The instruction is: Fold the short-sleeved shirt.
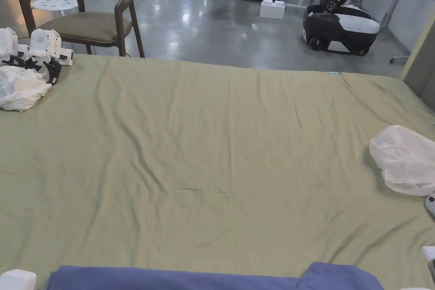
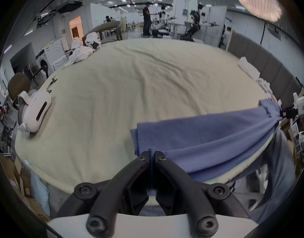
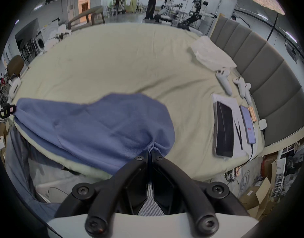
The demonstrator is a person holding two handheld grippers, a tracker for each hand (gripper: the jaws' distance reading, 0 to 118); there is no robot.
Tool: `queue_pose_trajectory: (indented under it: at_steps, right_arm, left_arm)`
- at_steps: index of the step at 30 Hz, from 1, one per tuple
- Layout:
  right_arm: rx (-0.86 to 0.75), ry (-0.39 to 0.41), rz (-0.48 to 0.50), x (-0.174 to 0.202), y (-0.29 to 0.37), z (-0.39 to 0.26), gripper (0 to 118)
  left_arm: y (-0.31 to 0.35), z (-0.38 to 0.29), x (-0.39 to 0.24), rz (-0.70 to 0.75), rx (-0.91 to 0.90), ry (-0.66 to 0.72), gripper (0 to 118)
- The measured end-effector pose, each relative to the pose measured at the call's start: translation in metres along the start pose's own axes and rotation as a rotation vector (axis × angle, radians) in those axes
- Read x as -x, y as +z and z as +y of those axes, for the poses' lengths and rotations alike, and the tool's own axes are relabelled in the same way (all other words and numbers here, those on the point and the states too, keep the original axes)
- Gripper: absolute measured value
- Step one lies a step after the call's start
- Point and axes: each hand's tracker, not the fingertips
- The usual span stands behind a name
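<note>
A blue short-sleeved shirt (image 1: 204,278) lies along the near edge of the green bed sheet (image 1: 221,142), stretched between both grippers. In the left gripper view my left gripper (image 2: 152,153) is shut on a pinched fold of the shirt (image 2: 207,138). The right gripper (image 2: 285,113) holds the far end there. In the right gripper view my right gripper (image 3: 149,153) is shut on a bunched edge of the shirt (image 3: 99,121), and the left gripper (image 3: 6,112) grips the other end at the far left.
White clothes (image 1: 21,87) and spare grippers (image 1: 44,51) sit at the back left; a chair (image 1: 85,10) stands behind. A white bag (image 1: 403,159) lies at the right. Phones (image 3: 224,130) and controllers (image 3: 224,82) lie near the headboard (image 3: 267,80). A headset (image 2: 33,110) rests at the left.
</note>
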Motion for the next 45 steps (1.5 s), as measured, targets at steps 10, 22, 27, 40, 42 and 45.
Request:
queue_pose_trajectory:
  at_steps: [10, 22, 27, 40, 42, 45]
  right_arm:
    - [0.041, 0.005, -0.009, 0.012, -0.02, -0.011, 12]
    - [-0.399, -0.145, -0.043, 0.048, 0.066, 0.039, 72]
    - [-0.685, -0.23, -0.011, 0.079, 0.073, 0.084, 72]
    - [-1.045, -0.2, -0.062, 0.151, 0.097, 0.146, 5]
    - [-1.061, -0.196, -0.056, 0.153, 0.098, 0.148, 5]
    - [-1.065, -0.191, -0.028, 0.154, 0.096, 0.151, 1]
  left_arm:
    - [-0.016, 0.002, -0.003, 0.038, 0.06, 0.007, 13]
    - [0.011, 0.057, -0.029, 0.036, -0.272, 0.108, 71]
    - [0.013, 0.095, -0.05, 0.099, -0.438, 0.055, 71]
    - [0.052, 0.145, -0.087, 0.287, -0.827, 0.058, 4]
    - [0.055, 0.146, -0.085, 0.295, -0.845, 0.063, 3]
    - [0.061, 0.146, -0.079, 0.297, -0.86, 0.065, 0]
